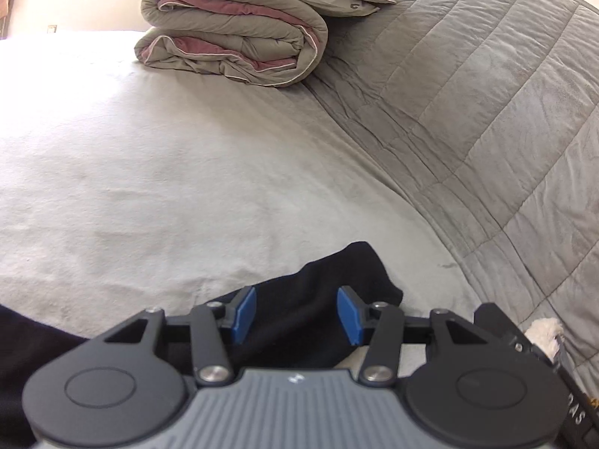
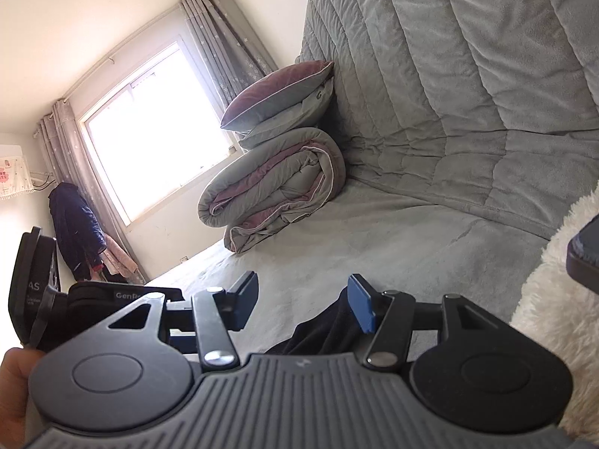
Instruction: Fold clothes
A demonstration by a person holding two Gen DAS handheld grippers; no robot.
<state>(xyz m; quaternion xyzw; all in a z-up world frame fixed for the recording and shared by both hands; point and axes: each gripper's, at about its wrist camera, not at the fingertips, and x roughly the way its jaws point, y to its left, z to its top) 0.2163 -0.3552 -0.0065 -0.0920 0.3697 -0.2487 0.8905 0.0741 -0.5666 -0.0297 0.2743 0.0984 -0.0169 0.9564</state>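
Left claw (image 1: 295,312) gapes over black garment (image 1: 318,299) — untouched.

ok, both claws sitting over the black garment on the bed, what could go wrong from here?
1. The left claw stands open astride a bunched peak of the black fabric garment; closing here could pinch several layers instead of one edge.
2. The right claw is open too, and only its right pad is near the cloth, so it may close on nothing.
3. The fluffy white fleece lies close beside the right claw and could snag.
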